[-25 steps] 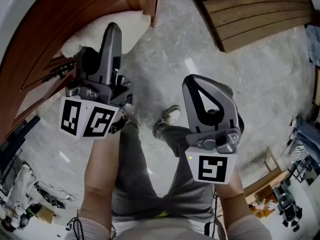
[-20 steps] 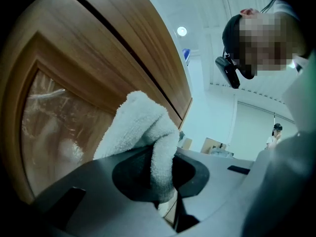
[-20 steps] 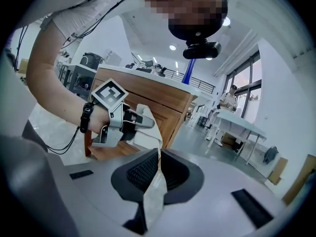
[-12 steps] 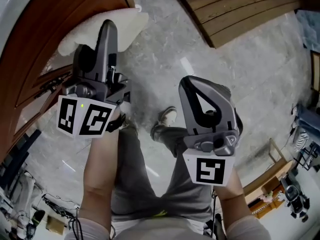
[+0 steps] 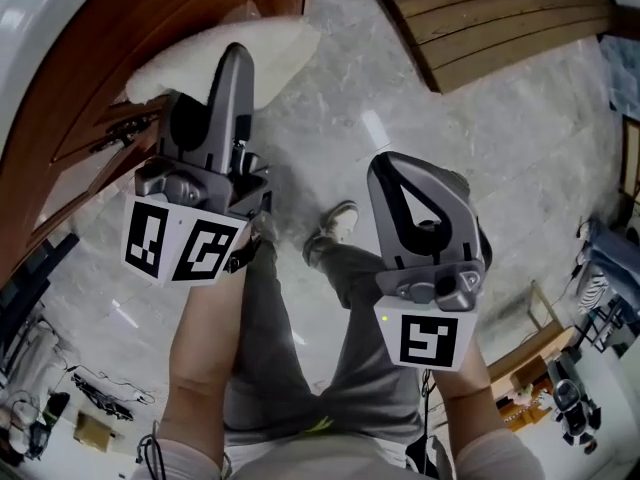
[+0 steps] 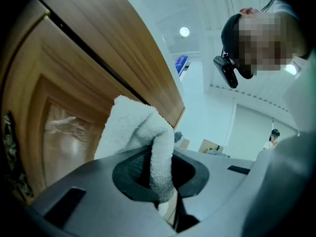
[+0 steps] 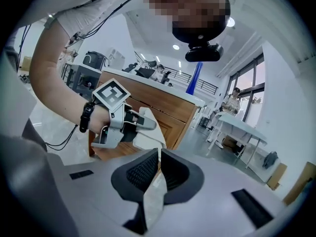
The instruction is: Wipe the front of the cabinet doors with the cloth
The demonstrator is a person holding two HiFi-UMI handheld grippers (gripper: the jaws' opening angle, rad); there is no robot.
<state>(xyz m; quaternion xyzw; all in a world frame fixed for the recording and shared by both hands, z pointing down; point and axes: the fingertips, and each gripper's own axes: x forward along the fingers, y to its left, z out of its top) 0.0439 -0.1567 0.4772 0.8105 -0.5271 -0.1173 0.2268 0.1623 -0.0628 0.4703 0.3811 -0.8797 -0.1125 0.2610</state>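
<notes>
A white cloth (image 5: 235,50) is bunched against the brown wooden cabinet door (image 5: 110,78) at the upper left of the head view. My left gripper (image 5: 236,68) is shut on the cloth, with its tips pointing at the door. In the left gripper view the cloth (image 6: 140,132) folds out from between the jaws of the left gripper (image 6: 160,168) and presses on the panelled door (image 6: 64,107). My right gripper (image 5: 396,168) is shut with nothing in it and hangs over the person's legs, away from the cabinet. The right gripper view shows the right gripper (image 7: 159,164), and past it the left gripper (image 7: 123,120) with the cloth (image 7: 148,132).
A slatted wooden panel (image 5: 500,23) lies at the upper right. Grey marble floor (image 5: 330,118) spreads between it and the cabinet. The person's shoes (image 5: 335,230) stand below the grippers. Furniture and gear (image 5: 590,298) crowd the right edge, and cables (image 5: 60,398) the lower left.
The left gripper and the cloth have shifted a little along the cabinet door, first leftward, then back to the right. The right gripper has barely moved.
</notes>
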